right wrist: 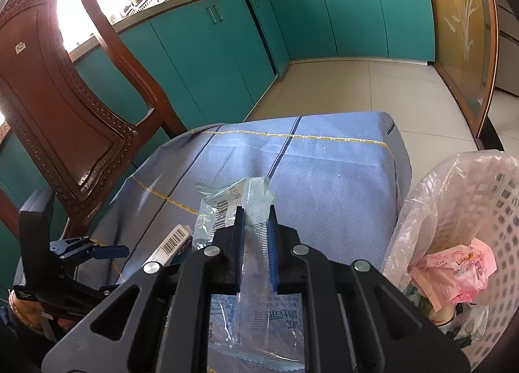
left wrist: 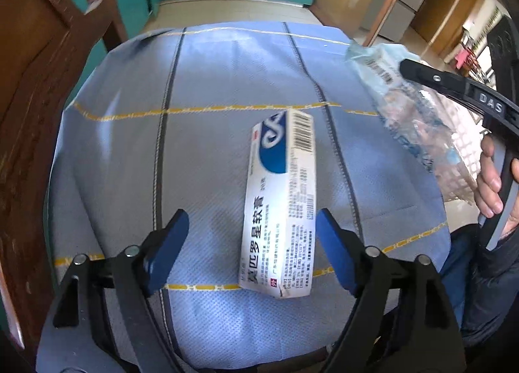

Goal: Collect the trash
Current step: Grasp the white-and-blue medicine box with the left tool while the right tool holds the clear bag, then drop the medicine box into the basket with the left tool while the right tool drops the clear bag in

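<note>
You are holding the left gripper spread wide just above the ointment box, whose near end is lying between the blue pads untouched. The box is lying flat on the blue cloth covering the table. Right of the box, your right gripper is clamping a clear plastic wrapper tight, beside the lined waste basket off the cloth's right edge.

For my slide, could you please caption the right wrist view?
Right gripper clamps a clear plastic wrapper beside the lined bin.
</note>
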